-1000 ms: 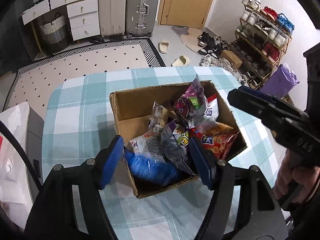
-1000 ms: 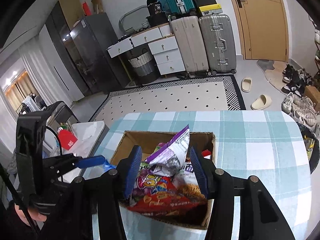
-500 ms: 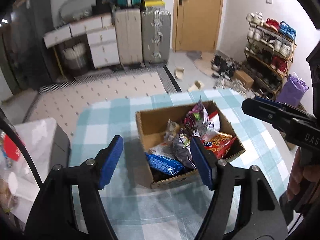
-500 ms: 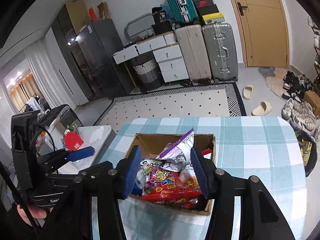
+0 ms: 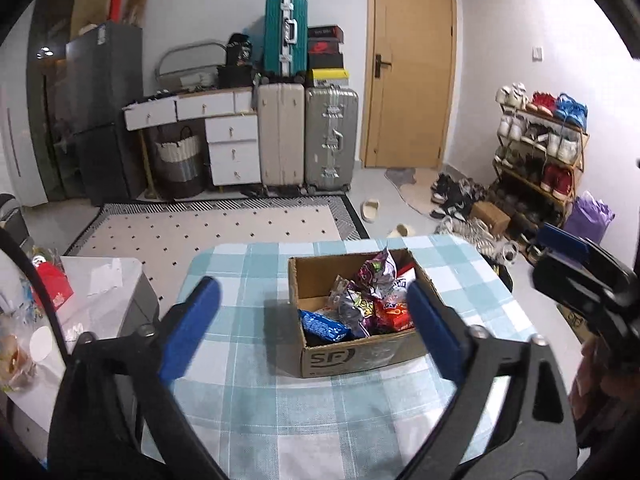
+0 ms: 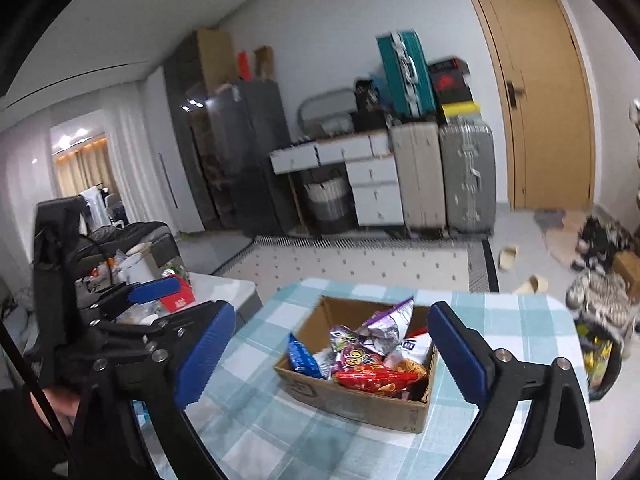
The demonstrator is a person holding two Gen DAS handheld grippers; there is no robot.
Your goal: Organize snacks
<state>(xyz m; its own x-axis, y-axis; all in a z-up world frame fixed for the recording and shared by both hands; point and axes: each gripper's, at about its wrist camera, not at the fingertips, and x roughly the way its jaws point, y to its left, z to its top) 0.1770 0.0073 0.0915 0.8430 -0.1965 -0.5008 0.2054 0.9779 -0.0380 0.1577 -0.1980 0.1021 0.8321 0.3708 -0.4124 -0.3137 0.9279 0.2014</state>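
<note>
scene: colourful crinkly snack packets [image 5: 362, 304] are lying inside brown cardboard box [image 5: 352, 354] | left gripper [image 5: 312, 320]: jaws opening, holding nothing, hovering before the box | right gripper [image 6: 332, 350]: jaws opening, holding nothing | judgement: packing seems finished

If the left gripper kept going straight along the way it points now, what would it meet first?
Probably the cardboard box of snack packets, which sits between the empty, opening jaws of the left gripper; depth is uncertain.
</note>
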